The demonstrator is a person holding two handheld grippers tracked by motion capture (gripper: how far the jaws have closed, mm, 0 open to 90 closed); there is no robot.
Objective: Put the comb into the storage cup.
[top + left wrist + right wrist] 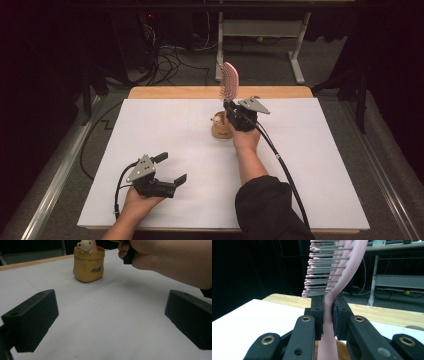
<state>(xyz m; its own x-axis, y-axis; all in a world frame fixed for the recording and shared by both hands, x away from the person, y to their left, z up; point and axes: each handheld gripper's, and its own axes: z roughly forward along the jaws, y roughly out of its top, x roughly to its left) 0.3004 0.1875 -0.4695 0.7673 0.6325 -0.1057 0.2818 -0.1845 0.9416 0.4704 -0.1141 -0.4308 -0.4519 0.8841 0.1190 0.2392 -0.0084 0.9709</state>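
A pink hairbrush (pixel 230 80) stands upright over a small tan holder (pixel 220 129) with a little bear figure at its rim. My right gripper (pixel 231 106) is shut on the brush's handle, just below the bristles. In the right gripper view the hairbrush (pixel 329 285) handle is pinched between both pads, and its lower end reaches down toward the holder (pixel 342 350). My left gripper (pixel 172 167) rests open near the table's front left, nothing between its jaws. In the left gripper view the holder (pixel 88 263) stands ahead of the open left gripper (pixel 110 322).
A white sheet (pixel 310 165) covers the wooden table (pixel 200 92). A person's right hand and forearm (pixel 172 262) cross the upper right of the left gripper view. Beyond the table are floor cables (pixel 170 60) and a white desk frame (pixel 260 30).
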